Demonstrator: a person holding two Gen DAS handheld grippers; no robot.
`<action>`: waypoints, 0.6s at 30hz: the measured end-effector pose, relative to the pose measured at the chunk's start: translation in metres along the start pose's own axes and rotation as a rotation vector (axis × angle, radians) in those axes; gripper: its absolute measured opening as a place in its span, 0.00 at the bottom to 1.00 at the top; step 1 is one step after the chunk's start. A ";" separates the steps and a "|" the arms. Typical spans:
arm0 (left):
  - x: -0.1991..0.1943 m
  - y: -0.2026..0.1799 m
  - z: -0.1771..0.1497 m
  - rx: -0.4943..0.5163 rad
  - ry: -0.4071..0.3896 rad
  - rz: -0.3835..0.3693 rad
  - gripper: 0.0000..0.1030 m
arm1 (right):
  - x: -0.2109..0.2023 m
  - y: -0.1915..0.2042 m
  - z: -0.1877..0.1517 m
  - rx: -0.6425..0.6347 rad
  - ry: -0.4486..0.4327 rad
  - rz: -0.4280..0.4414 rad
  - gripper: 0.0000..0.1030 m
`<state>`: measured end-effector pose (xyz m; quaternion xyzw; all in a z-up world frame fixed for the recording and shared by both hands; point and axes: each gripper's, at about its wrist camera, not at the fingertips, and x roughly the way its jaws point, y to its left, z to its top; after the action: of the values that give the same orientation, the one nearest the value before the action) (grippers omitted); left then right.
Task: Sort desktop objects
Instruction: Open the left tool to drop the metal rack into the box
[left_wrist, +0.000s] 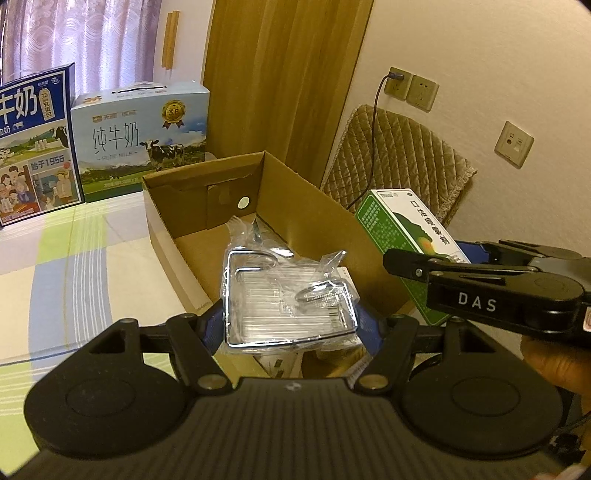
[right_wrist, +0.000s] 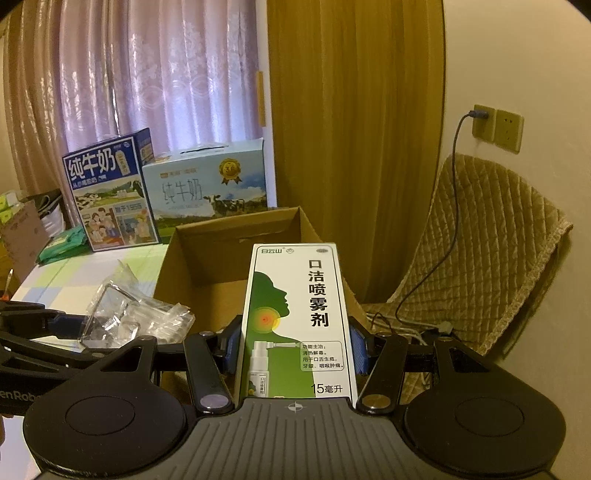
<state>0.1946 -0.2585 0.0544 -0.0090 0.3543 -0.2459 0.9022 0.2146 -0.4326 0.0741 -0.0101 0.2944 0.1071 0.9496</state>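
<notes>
Both grippers grip cargo: left gripper (left_wrist: 291, 328) clamps the wrapped chrome rack (left_wrist: 288, 299) above the cardboard box (left_wrist: 295, 192); right gripper (right_wrist: 295, 350) pinches the spray carton (right_wrist: 299, 317) beside it. Lower each fully inside before releasing.

The left gripper (left_wrist: 291, 325) covers the near edge of the clear wrapped packet (left_wrist: 288, 299) between its jaws, the cardboard box (left_wrist: 295, 206) floor beneath stays largely concealed, and the dark-blue milk carton (left_wrist: 33, 144) beyond is cropped at the frame's left edge.
</notes>
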 end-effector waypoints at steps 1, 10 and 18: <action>0.002 0.001 0.002 -0.003 0.000 0.003 0.64 | 0.002 -0.001 0.001 0.001 0.000 -0.001 0.51; 0.023 0.011 0.016 -0.031 0.010 0.002 0.64 | 0.021 -0.009 0.012 0.009 0.000 -0.006 0.51; 0.049 0.008 0.017 -0.023 0.036 0.003 0.64 | 0.036 -0.018 0.009 0.017 0.017 -0.017 0.51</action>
<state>0.2398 -0.2762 0.0349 -0.0143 0.3731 -0.2406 0.8959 0.2523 -0.4424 0.0609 -0.0055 0.3033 0.0966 0.9480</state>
